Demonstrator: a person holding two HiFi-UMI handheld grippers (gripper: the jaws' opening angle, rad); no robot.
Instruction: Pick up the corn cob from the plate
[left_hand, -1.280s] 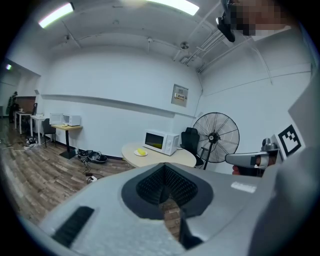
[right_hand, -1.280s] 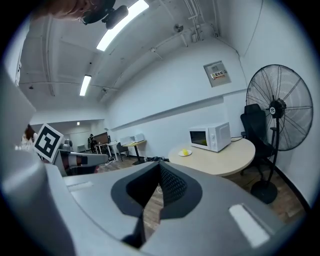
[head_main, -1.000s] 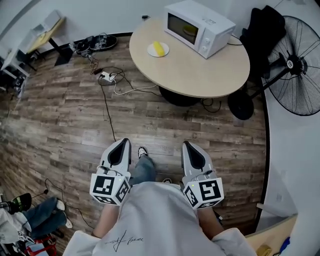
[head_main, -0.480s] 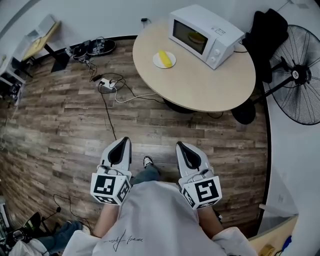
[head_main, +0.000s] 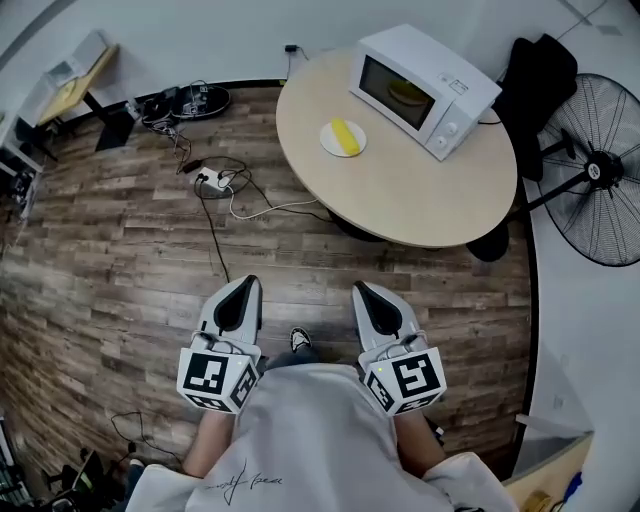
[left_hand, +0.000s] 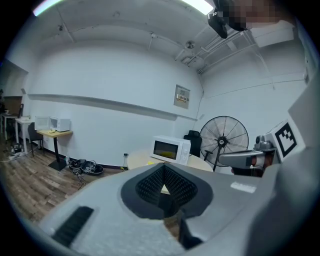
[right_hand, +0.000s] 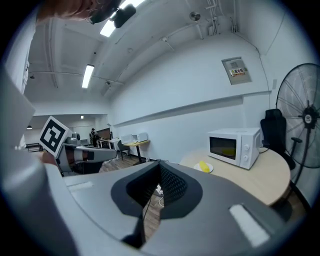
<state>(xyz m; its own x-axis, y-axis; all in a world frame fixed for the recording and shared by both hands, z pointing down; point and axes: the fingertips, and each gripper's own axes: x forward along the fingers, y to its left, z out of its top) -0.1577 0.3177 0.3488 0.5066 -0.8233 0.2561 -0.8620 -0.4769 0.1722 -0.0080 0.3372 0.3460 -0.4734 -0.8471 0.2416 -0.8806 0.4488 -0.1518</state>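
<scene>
The table (head_main: 420, 190) fills the upper right of the head view, with the microwave (head_main: 425, 90) at its far edge. The left gripper (head_main: 247, 284) and right gripper (head_main: 363, 291) sit low centre, jaws closed and empty. The plate (head_main: 328, 144) holds the cob (head_main: 346, 135), untouched and well apart from both grippers. Nothing is done yet; the approach, opening and grasp are all left.

At the right edge of the head view, the frame is cutting off part of the fan (head_main: 598, 170). Something yellowish is showing through the microwave (head_main: 425, 75) door, too small to identify. In the left gripper view, the left gripper (left_hand: 164, 181) is hiding most of the table (left_hand: 136, 159).
</scene>
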